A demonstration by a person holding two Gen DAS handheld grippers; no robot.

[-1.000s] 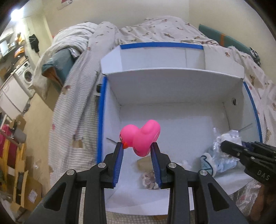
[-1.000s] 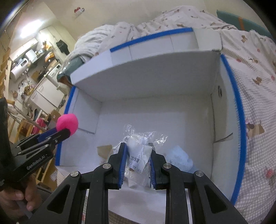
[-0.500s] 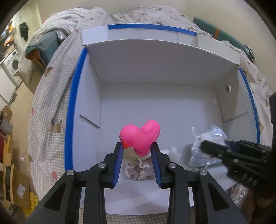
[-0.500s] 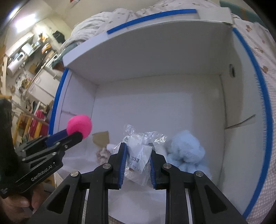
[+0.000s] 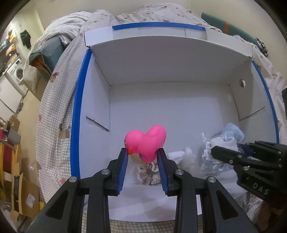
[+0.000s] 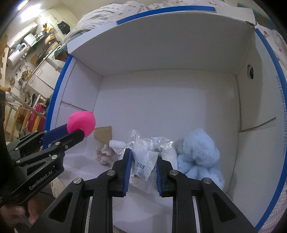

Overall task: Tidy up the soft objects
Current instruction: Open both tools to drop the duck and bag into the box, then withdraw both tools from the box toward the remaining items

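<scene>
A person's two handheld grippers hang over an open white cardboard box (image 5: 100, 53) edged with blue tape, set on a checked bedspread (image 5: 53, 114); the left gripper (image 5: 143, 156) pinches a pink rubber duck (image 5: 145, 143) between its blue pads, the duck held above the box floor near the front left; the right gripper (image 6: 143, 157) is clamped on a clear plastic bag (image 6: 145, 159) holding something white and bearing a barcode label, held low toward the front of the box. On the floor of the box, a beige frilled scrunchie (image 6: 105, 155) lies just below and behind the duck; a white fluffy piece (image 5: 181, 154) sits beside it; a pale blue plush toy (image 6: 199, 157) rests against the right-hand wall, just beside the bag; a brown paper scrap (image 6: 103, 133) lies by the left wall. A hand (image 6: 26, 213) grips the left tool's handle at the lower left of the right wrist view; a rumpled quilt (image 5: 143, 12) is heaped beyond the box.
</scene>
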